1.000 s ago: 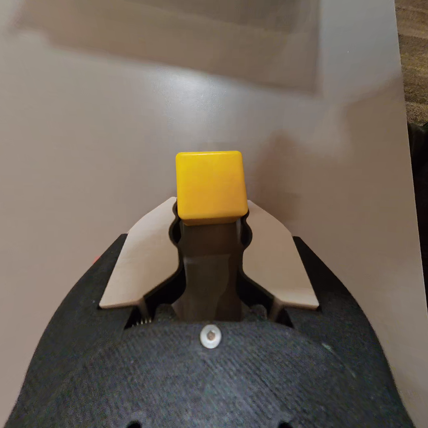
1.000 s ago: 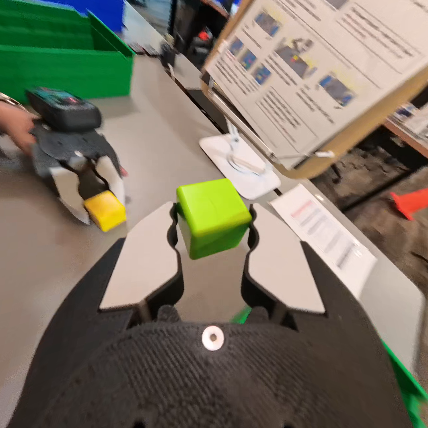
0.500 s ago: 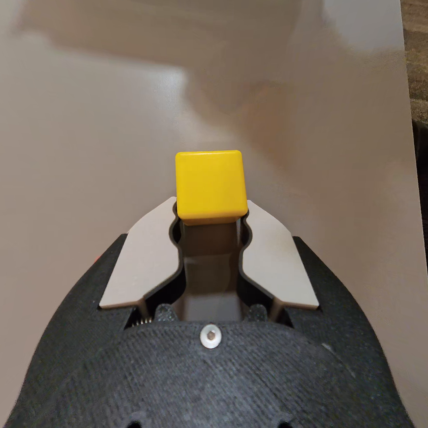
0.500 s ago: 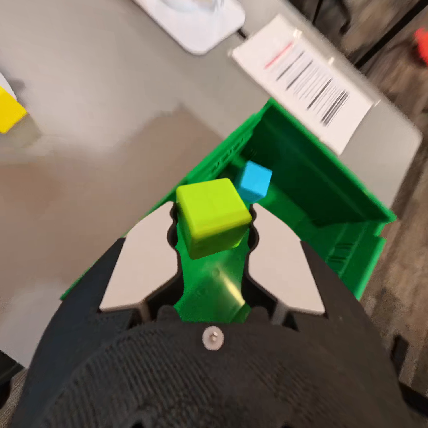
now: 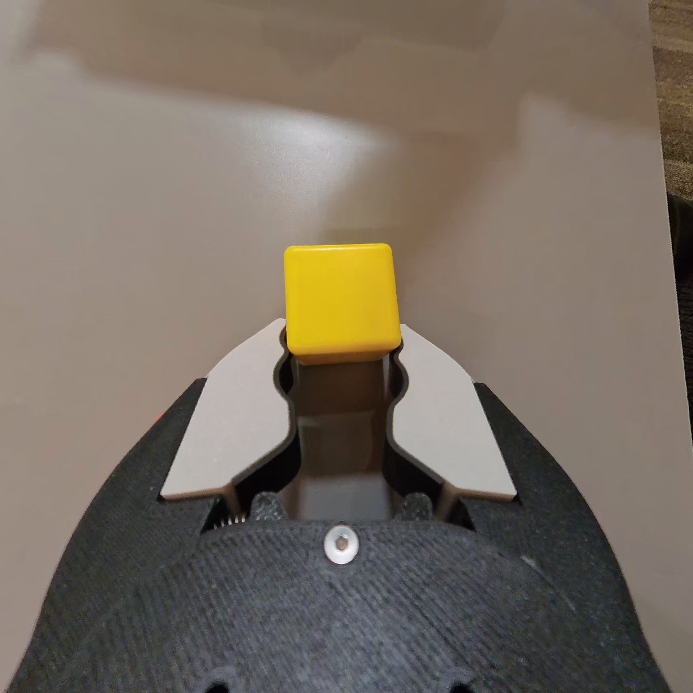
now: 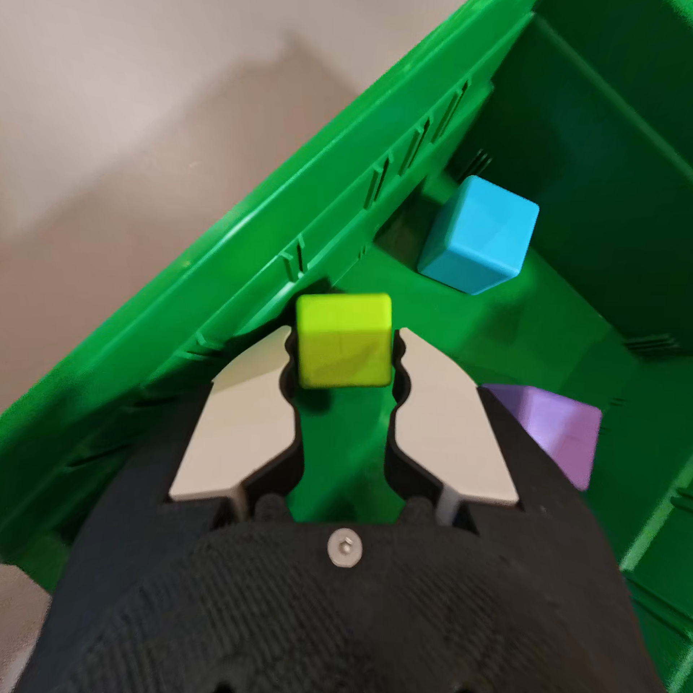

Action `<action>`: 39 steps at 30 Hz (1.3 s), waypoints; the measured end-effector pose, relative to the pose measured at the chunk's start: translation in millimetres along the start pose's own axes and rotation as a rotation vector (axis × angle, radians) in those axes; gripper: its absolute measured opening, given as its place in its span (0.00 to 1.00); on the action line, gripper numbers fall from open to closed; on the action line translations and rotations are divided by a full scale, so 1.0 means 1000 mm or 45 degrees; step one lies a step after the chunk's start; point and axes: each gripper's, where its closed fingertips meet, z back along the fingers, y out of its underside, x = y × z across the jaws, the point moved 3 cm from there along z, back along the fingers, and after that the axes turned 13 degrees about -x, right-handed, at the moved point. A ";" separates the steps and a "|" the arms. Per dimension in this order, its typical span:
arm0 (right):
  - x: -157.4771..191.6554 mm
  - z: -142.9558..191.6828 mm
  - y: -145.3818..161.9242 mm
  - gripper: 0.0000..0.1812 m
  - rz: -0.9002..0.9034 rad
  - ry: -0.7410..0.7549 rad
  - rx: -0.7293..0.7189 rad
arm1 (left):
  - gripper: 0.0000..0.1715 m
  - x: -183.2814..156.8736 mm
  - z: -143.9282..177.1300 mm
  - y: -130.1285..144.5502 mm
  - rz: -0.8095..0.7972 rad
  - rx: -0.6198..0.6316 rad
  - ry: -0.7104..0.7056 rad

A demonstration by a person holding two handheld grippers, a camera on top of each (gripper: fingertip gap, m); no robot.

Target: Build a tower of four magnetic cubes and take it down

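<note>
No writing, labels, numbers or signs can be read in either view.

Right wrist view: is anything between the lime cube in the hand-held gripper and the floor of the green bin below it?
Nothing visible. The right hand-held gripper holds the lime cube over bare floor of the green bin. The blue cube lies farther in; the purple cube sits off to the right. Neither is underneath it.

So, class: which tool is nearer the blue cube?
Right. The right tool, gripping a lime cube, hangs inside the green bin near the blue cube. The left tool holds a yellow cube over bare table.
</note>
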 end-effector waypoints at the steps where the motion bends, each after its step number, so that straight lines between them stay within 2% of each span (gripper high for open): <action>1: -0.001 0.000 0.000 0.27 -0.003 0.004 -0.012 | 0.29 0.000 0.000 0.000 0.000 0.000 0.000; 8: -0.010 0.021 -0.019 0.33 -0.004 0.068 -0.095 | 0.29 0.000 0.000 0.000 0.001 0.000 0.000; 13: 0.005 0.052 -0.078 0.35 0.081 0.079 -0.317 | 0.29 0.000 0.000 0.000 0.003 0.000 0.001; 18: 0.075 0.062 -0.153 0.39 0.203 -0.145 -0.630 | 0.30 0.000 0.001 0.000 0.014 -0.004 0.015; 22: 0.151 0.035 -0.180 0.40 0.319 -0.383 -0.690 | 0.31 0.001 0.002 0.000 0.030 -0.010 0.018; 25: 0.199 0.001 -0.178 0.32 0.420 -0.467 -0.627 | 0.33 0.007 0.007 0.003 0.043 -0.010 -0.009; 27: 0.224 -0.021 -0.171 0.32 0.458 -0.513 -0.614 | 0.35 0.014 0.011 0.006 0.052 -0.008 -0.056; 30: 0.245 -0.052 -0.152 0.39 0.392 -0.584 -0.550 | 0.39 0.016 0.016 0.007 0.088 -0.022 -0.023; 32: 0.247 -0.071 -0.136 0.44 0.338 -0.605 -0.461 | 0.39 0.017 0.017 0.008 0.097 -0.024 -0.021; 35: 0.239 -0.090 -0.115 0.46 0.307 -0.570 -0.357 | 0.39 0.016 0.017 0.008 0.093 -0.023 -0.016; 39: 0.234 -0.098 -0.105 0.39 0.256 -0.600 -0.361 | 0.39 0.016 0.017 0.008 0.097 -0.025 -0.011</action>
